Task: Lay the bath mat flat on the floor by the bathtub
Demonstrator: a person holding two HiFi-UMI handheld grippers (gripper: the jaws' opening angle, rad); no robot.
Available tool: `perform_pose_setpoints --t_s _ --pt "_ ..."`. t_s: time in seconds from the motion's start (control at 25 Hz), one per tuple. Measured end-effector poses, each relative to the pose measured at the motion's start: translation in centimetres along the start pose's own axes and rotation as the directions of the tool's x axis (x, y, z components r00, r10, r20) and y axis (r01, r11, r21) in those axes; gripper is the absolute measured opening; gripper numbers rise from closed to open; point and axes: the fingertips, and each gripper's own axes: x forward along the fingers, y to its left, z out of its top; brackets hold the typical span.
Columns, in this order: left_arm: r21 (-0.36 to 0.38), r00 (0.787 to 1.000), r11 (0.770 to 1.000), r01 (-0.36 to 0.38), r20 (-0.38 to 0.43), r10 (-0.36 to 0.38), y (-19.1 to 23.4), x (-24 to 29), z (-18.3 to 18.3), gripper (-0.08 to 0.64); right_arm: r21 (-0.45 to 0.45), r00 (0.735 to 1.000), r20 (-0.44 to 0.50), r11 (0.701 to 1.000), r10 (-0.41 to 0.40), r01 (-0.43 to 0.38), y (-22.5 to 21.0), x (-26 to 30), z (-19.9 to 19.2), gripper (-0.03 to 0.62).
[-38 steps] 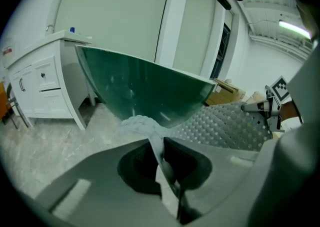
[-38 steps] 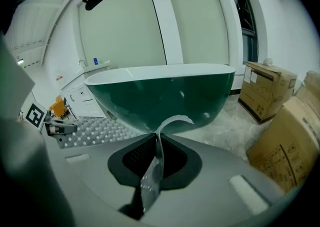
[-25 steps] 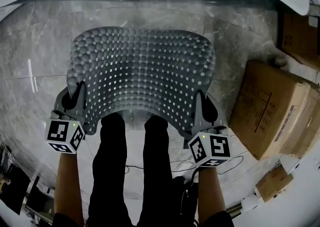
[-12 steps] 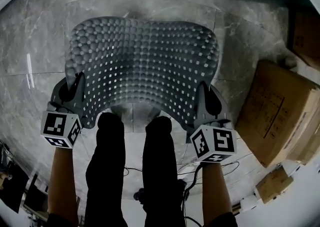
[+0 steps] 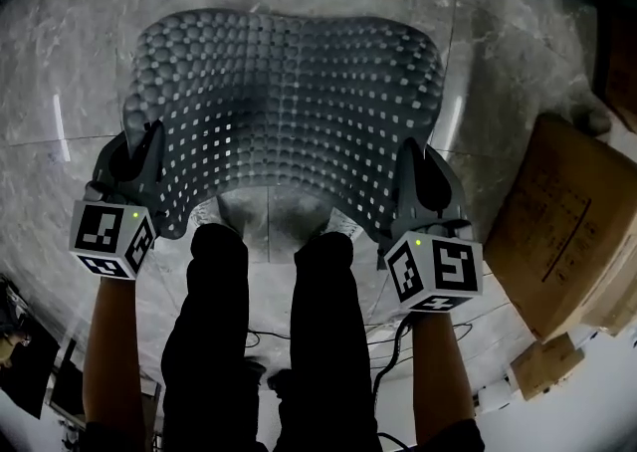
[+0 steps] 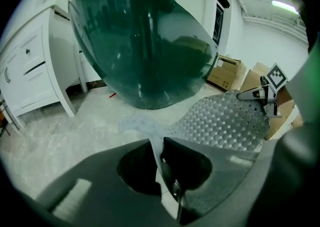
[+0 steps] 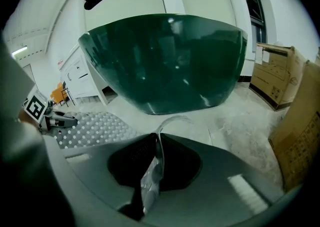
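Grip: left gripper (image 5: 147,163) and right gripper (image 5: 414,179) fingers each clamped on a near corner of bath mat (image 5: 289,107) | Step: lower both together, far edge beside bathtub (image 6: 140,46) first, stretched flat.

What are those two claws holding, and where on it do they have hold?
Both hold the bath mat: the left gripper pinches its near left corner, the right gripper its near right corner.

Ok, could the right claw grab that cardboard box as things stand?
Probably not: the right claw is shut on the bath mat, so it isn't free, though nothing blocks the way to the cardboard box.
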Motion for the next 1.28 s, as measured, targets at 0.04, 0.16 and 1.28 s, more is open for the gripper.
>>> perform_pose_setpoints --t_s 0.04,0.16,1.28 --pt "0.003 1.0 1.0 0.0 -0.004 0.001 -0.1 0.1 0.0 0.02 0.002 1.0 -0.002 1.0 0.002 -0.002 -0.1 0.1 -0.2 0.044" --pt "0.015 1.0 1.0 0.004 -0.023 -0.004 -0.2 0.7 -0.3 0.02 -0.005 1.0 -0.006 1.0 0.004 -0.004 -0.5 0.5 -0.6 0.044" --pt "0.028 0.999 0.999 -0.024 -0.034 0.025 4.3 5.8 -6.0 0.021 -0.065 0.997 -0.026 0.995 -0.076 0.074 -6.4 5.0 -6.7 0.049"
